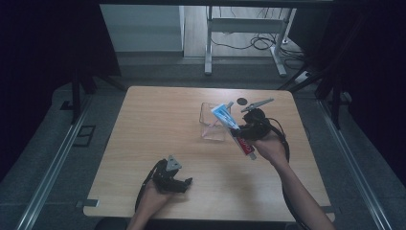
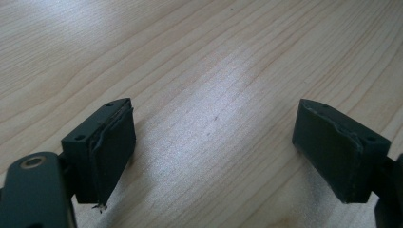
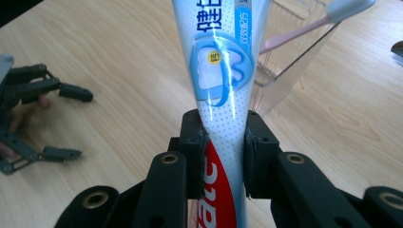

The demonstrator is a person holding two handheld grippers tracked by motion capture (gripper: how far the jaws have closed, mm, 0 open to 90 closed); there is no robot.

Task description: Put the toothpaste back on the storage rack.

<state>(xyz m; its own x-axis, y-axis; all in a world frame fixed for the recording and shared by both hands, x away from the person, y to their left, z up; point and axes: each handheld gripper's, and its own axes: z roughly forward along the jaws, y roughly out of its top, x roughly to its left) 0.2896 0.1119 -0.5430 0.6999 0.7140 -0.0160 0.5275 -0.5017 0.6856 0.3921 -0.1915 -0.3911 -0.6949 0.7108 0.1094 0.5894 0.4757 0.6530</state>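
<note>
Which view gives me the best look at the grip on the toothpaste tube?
The right gripper view: the toothpaste tube fills the centre, and the right gripper pinches it on both sides. The high view shows the tube small, tilted beside the clear container.

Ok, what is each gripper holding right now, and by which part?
The right gripper is clamped on the toothpaste tube around its middle, where the red print meets the white. The left gripper is open over the table, holding nothing.

Your tabletop [image 2: 199,71] is pale wood-grain with a soft sheen; toothpaste tube [image 3: 223,85] glossy plastic; ribbed container [image 3: 290,61] clear plastic; gripper pads [image 2: 114,147] matt black.
</note>
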